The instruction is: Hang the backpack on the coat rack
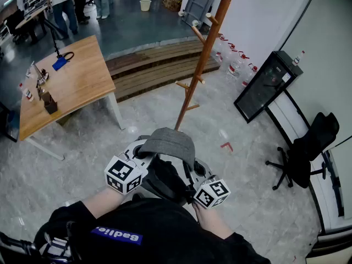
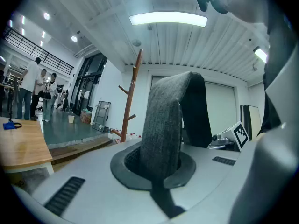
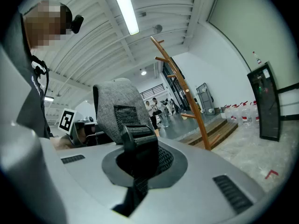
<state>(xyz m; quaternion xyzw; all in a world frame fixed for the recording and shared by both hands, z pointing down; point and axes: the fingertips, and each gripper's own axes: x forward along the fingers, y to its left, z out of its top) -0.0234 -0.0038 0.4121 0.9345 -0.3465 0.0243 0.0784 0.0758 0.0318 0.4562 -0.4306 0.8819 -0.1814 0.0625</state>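
The dark backpack (image 1: pixel 164 181), topped by its grey padded fabric strap (image 1: pixel 170 141), is held up just short of the foot of the tall brown wooden coat rack (image 1: pixel 207 47). The left gripper (image 2: pixel 159 169) is clamped on that strap. The right gripper (image 3: pixel 137 164) is clamped on its black webbing (image 3: pixel 140 139), both on the rack's near side.

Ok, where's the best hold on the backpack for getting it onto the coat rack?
Its grey padded strap, near both ends, one gripper from each side, as now: the left gripper is shut on the padding, the right gripper on the webbing by the buckle. The strap arches up free between them, a loop that should drop over a coat rack peg.
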